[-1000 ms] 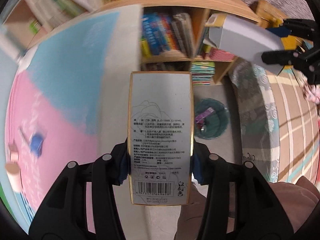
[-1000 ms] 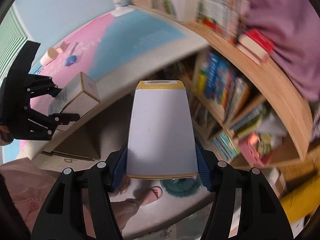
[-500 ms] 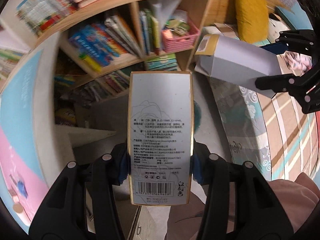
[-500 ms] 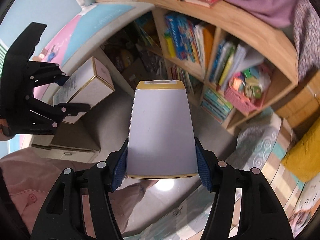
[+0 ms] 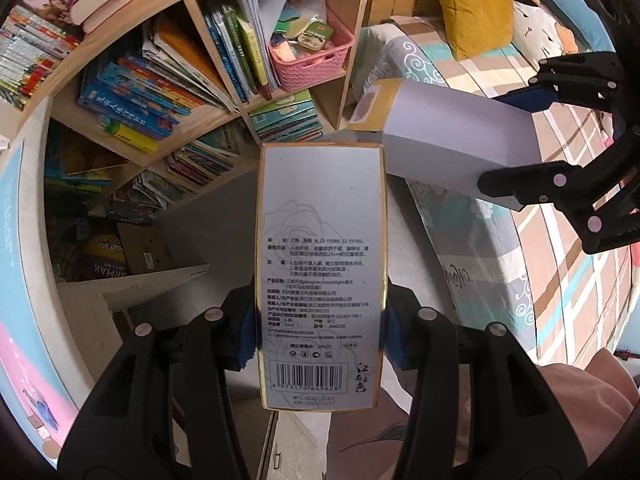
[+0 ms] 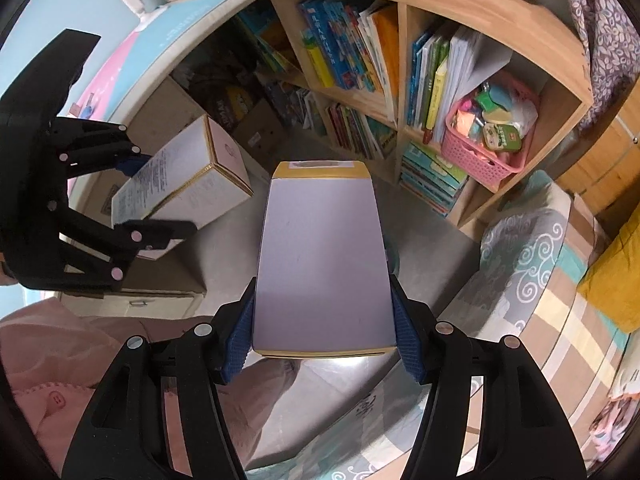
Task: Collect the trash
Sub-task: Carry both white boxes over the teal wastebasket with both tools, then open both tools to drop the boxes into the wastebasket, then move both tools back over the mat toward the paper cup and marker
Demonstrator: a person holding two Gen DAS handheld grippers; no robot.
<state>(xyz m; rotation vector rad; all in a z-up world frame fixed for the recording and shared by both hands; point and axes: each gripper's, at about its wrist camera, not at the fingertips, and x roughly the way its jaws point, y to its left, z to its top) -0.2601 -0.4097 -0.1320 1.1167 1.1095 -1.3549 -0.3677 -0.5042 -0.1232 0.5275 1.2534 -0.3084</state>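
Note:
My left gripper [image 5: 320, 336] is shut on a white gold-edged box [image 5: 322, 248] with printed text and a barcode, held in the air above the grey floor. My right gripper [image 6: 324, 344] is shut on a plain lilac box [image 6: 324, 268] with a yellow end. In the left wrist view the lilac box [image 5: 444, 148] and the right gripper [image 5: 568, 144] are at the upper right. In the right wrist view the white box [image 6: 180, 180] and the left gripper [image 6: 104, 196] are at the left. No trash bin shows in either view.
A wooden bookshelf [image 6: 480, 12] full of books holds a pink basket [image 6: 488, 132]. A bed with a patterned cover [image 5: 540, 240] and a yellow cushion [image 5: 472, 4] lies at the right. A white desk edge [image 5: 36, 264] and cardboard boxes [image 6: 168, 120] are at the left.
Both grippers have swung away from the pink and blue desk top toward the bookshelf and bed, each still holding its box. The green bin seen a second ago is out of sight.

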